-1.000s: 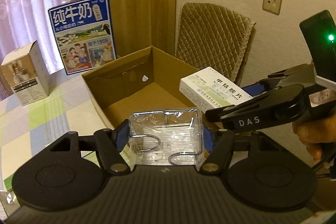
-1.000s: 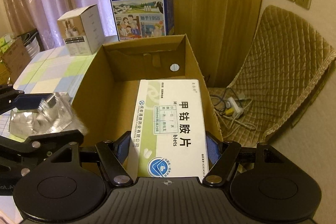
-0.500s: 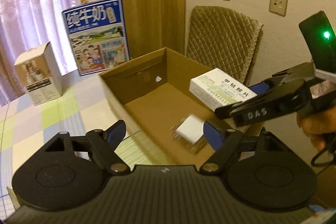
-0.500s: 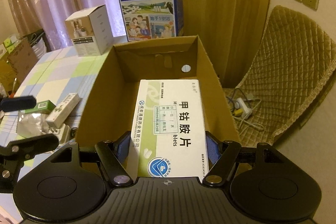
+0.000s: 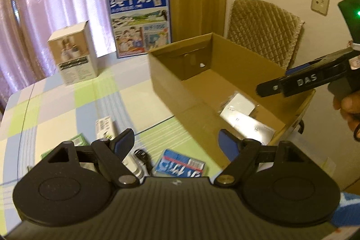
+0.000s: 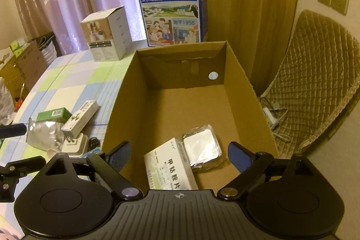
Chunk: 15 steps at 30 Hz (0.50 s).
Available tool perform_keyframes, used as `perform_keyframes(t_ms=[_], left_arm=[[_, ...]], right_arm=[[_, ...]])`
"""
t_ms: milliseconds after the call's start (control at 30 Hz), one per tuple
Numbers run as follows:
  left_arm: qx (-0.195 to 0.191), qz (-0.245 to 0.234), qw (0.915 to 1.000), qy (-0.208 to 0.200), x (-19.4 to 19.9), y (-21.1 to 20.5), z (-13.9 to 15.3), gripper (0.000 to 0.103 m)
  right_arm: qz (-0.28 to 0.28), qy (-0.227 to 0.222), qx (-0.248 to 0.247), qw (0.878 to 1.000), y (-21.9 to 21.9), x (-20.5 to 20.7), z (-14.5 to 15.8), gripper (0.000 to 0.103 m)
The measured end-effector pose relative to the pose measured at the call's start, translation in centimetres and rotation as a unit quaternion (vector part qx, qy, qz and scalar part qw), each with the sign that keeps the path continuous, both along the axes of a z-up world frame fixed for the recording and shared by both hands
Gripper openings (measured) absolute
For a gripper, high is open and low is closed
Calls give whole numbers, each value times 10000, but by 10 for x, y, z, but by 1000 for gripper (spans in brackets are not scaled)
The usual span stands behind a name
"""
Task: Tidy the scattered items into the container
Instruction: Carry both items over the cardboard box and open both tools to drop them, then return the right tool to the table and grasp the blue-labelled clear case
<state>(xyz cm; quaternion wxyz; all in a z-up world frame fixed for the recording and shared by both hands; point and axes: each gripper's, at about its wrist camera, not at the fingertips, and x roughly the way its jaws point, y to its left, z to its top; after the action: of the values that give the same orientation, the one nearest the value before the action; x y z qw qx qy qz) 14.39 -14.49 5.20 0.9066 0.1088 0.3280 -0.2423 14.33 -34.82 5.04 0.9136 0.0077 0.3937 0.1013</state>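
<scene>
An open cardboard box (image 6: 126,91) (image 5: 164,78) stands on the table's right side. Inside it lie a clear plastic packet (image 6: 202,150) (image 5: 238,102) and a white-green medicine box (image 6: 168,170) (image 5: 252,125). My right gripper (image 6: 177,154) is open and empty above the box's near end. My left gripper (image 5: 177,141) is open and empty over the table, left of the box. Scattered items lie on the table: a blue packet (image 5: 180,165), a white slim box (image 6: 81,118) (image 5: 104,125), a green box (image 6: 54,114), a silver pouch (image 6: 45,134), a white charger (image 6: 74,145).
A blue milk carton (image 6: 171,10) and a white cube box (image 6: 105,35) stand at the table's far side. A padded chair (image 6: 315,73) stands right of the box. The table has a checked cloth (image 5: 56,105).
My left gripper opened, dropped the clear packet into the box and pulled back left. My right gripper opened and let the medicine box fall into the box.
</scene>
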Motion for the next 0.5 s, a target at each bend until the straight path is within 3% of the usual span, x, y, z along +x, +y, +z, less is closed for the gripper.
perform_keyframes(t_ms=[500], left_arm=[[398,614,9973,108,-39,68,-6,82]], right_arm=[[501,-211,105,9985,52,-45,27,92]])
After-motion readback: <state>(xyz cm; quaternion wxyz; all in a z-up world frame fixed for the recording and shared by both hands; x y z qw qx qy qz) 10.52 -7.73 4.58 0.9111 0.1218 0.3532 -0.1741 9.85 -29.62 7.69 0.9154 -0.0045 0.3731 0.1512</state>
